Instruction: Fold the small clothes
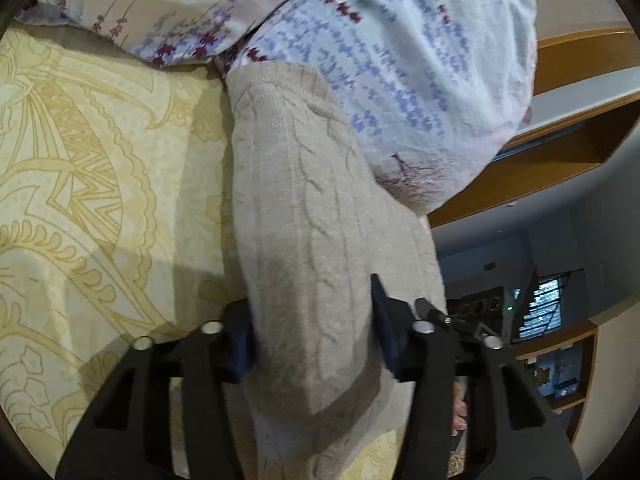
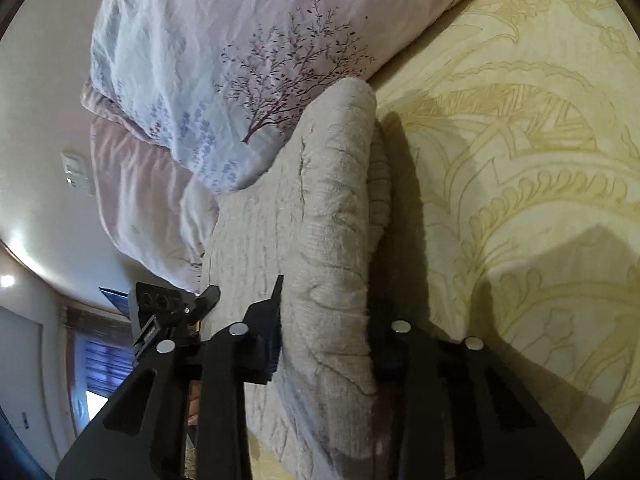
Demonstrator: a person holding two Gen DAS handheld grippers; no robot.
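Item: beige cable-knit garment (image 1: 316, 216), small, thick and soft; it lies on the bed, its far end against the pillows, its near end raised between the claws.
Left gripper (image 1: 314, 338): 2 fingers bracket a doubled band of the knit; the blue pads (image 1: 242, 354) sit against the cloth on both sides, so clamped on the garment.
Right gripper (image 2: 330, 330): fingers on either side of a raised ridge of the same knit; the right finger is largely hidden in the fold's shadow, yet the cloth fills the gap, so judged clamped on it.
Step in hand: a fold in progress, judged from both claws holding an edge of the garment up off the sheet.
Stage: early to middle; the piece is bunched, not yet a flat, squared packet.
Next move calls for: carrying the 2 held points together, level with each other, over the part lying on the bed, then laying them down without dragging the lower layer.
Risk: thick knit may slip or sag between the 2 grips.
Surface: cream bedsheet (image 2: 520, 160) with a yellow ornamental print, soft and yielding.
Beside it: 2 pillows, floral print (image 1: 420, 80), touching the garment's far end.
Room: wooden shelving (image 1: 568, 152), pale wall with a switch plate (image 2: 76, 174), a window in the dim background.
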